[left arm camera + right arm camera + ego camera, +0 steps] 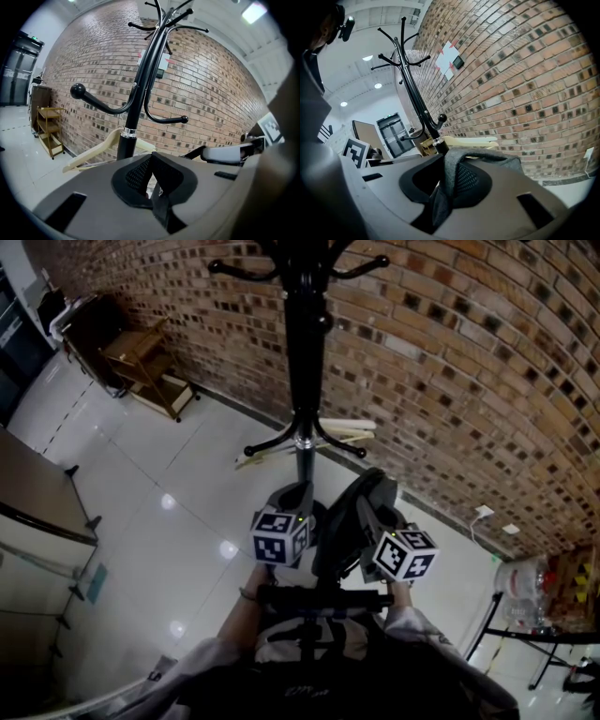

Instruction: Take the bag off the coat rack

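Ahead, the coat rack (pixel 305 381) blocks; brick wall (pixel 450 362) behind it; open floor (pixel 159 474) leftward.

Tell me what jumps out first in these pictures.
A tall black coat rack stands in front of a brick wall, in the middle of the head view. Just below it, the right gripper is clamped on a grey strap. The left gripper is close beside it.
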`<state>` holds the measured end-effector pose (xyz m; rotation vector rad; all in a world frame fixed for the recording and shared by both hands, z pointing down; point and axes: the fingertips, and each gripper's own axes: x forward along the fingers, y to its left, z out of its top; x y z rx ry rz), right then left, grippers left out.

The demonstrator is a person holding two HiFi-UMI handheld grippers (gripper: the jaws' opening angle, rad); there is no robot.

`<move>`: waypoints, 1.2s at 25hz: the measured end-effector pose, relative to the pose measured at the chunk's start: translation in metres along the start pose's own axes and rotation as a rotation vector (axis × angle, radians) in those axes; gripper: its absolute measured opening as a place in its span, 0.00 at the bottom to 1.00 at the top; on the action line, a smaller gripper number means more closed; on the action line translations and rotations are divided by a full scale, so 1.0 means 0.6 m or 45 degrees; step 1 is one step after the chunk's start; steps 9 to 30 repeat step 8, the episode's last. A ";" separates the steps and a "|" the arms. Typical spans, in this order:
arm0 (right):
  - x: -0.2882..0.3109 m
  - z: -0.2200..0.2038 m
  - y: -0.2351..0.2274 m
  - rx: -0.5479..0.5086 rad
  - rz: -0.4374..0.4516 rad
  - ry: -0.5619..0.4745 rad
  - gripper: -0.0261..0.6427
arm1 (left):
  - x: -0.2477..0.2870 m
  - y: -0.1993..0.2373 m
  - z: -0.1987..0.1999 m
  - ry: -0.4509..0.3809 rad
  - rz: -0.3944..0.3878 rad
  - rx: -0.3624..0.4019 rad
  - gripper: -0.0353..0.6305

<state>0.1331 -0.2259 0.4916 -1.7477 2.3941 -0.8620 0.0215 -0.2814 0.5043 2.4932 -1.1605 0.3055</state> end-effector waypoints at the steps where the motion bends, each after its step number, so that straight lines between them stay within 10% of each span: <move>1: 0.000 0.001 0.000 -0.004 0.001 0.002 0.12 | 0.001 -0.001 0.000 0.000 0.001 0.000 0.06; 30: -0.004 0.005 -0.009 -0.005 0.001 0.004 0.12 | 0.005 -0.005 -0.001 0.002 0.010 0.007 0.06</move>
